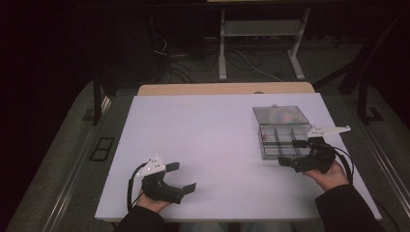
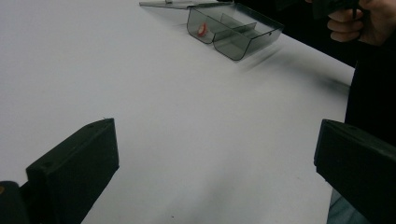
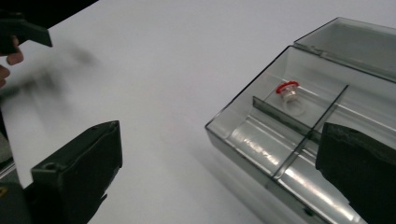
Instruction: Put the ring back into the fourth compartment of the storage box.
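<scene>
**Open box, one small ring inside**

Nearest me, my left tool [image 1: 180, 177] rests over the white table [image 1: 208, 145], jaws wide, holding nothing. My right tool [image 1: 292, 152] hovers at the near edge of the clear plastic box [image 3: 299, 140], jaws spread fully, empty. Deeper in, a red-rimmed ring [image 3: 287, 88] lies in one compartment. It looks light, hard and slippery; I'd pinch its rim. The lid [image 1: 280, 114] lies open beyond.

Both grippers' jaws wide apart: L gripper [image 1: 180, 176], R gripper [image 1: 292, 152].
</scene>
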Demonstrator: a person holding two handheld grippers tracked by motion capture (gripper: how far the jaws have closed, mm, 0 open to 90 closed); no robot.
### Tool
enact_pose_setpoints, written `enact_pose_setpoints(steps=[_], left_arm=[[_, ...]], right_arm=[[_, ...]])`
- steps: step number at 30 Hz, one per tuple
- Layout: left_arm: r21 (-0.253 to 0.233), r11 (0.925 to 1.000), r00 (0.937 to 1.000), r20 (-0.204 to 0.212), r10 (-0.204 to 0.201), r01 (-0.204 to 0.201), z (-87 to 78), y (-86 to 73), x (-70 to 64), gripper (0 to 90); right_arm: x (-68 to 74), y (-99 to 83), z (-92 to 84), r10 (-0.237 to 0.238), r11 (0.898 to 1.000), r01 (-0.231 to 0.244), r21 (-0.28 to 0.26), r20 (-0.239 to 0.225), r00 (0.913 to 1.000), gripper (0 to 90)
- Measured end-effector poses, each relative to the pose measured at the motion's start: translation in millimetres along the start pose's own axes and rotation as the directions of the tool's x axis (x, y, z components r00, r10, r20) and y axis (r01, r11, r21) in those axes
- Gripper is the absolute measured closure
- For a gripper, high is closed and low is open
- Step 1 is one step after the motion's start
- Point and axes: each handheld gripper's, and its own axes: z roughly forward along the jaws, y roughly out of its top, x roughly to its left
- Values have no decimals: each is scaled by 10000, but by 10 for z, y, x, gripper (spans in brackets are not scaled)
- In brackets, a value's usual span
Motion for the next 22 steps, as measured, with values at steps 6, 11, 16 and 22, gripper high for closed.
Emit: enact_pose_setpoints(steps=[6, 11, 16, 22], left_arm=[[15, 10000, 10000, -1, -2, 2, 0, -1, 3, 0], [23, 10000, 10000, -7, -9, 9, 3, -3, 2, 0], [17, 10000, 10000, -13, -27, 27, 3, -5, 3, 0], [40, 10000, 10000, 0, -4, 4, 6, -3, 6, 0]], right_arm=[[73, -104, 17, -177, 9998, 176, -92, -32, 9998, 0], [124, -233, 49, -293, 9991, 292, -313, -34, 9996, 0], [128, -327, 51, -187, 9986, 188, -492, 16, 9998, 0], [137, -426, 65, -85, 9986, 87, -523, 32, 10000, 0]])
